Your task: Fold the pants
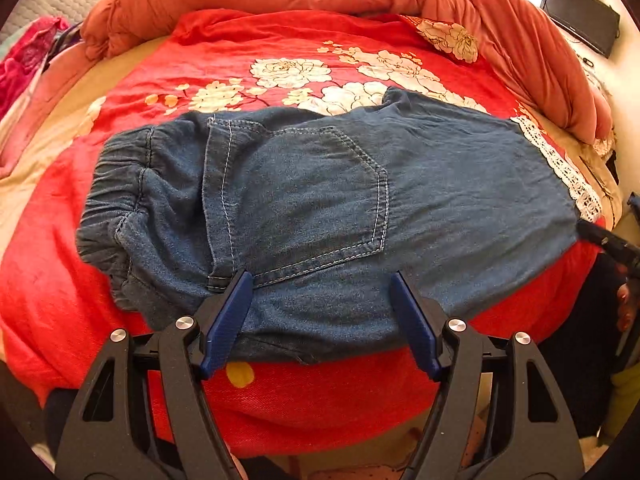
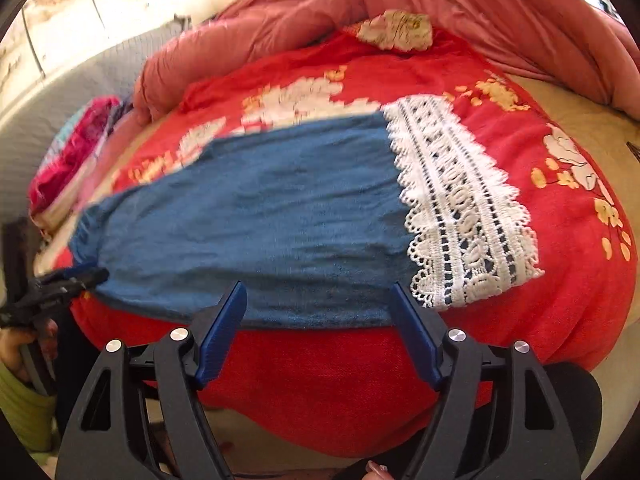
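Red floral bedspread (image 1: pixel 120 280) | one pair of denim pants (image 1: pixel 320 200) along its near edge, waistband left, lace cuff (image 2: pixel 460 208) right | left gripper (image 1: pixel 322 280), right gripper (image 2: pixel 318 290): two, jaws apart, gripping nothing.

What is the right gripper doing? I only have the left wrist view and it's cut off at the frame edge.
Observer: The right gripper is open and pinching nothing. Its fingertips sit over the near edge of the pants.
Operator: Where along the leg?
Observer: Near the end, just short of the white lace hem. The right-hand fingertip is beside the lace's near corner.
Operator: Hem lying flat?
Observer: As far as the slightly blurred picture shows, yes. The lace lies spread in one broad band on the red bedspread, with no fold-over visible.
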A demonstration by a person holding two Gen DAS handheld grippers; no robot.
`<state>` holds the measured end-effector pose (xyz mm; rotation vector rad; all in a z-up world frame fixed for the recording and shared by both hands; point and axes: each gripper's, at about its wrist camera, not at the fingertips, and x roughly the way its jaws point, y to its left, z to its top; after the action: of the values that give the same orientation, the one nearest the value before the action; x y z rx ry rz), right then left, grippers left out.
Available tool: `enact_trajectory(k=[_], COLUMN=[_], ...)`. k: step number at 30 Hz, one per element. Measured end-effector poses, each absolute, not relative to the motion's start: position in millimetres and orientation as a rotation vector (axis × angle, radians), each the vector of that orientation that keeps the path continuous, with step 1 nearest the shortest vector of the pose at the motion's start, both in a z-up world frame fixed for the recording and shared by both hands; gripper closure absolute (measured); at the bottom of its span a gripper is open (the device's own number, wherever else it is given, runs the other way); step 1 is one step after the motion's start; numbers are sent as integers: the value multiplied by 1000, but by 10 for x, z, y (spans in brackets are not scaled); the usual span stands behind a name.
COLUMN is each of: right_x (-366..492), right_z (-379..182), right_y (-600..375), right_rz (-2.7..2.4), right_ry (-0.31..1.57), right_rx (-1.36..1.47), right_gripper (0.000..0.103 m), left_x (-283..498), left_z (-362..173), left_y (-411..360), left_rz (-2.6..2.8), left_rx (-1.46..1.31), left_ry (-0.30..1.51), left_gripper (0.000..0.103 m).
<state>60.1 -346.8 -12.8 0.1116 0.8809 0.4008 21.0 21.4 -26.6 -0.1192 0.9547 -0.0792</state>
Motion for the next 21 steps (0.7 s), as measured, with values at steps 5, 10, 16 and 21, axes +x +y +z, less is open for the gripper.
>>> enact_trajectory(k=[5,10,16,21], right_x=[528,577,624,662], right_z=[180,125,-16,-99], right_y=[-3903,-4210,-4303,-4292], right_rz=[303,234,231,241], right_ry=[731,721,747,768], right_rx=[220,328,382,407], right_gripper=[29,20,20,20], left_x=[181,386,859,1278], left_z=[77,405,642,672], left_y=[92,-247,-940,-1444], left_rz=[-136,-221,-347,-424], left_rx=[-140,-111,3,81], left_ry=[900,848,828,850], left_gripper=[38,31,21,16])
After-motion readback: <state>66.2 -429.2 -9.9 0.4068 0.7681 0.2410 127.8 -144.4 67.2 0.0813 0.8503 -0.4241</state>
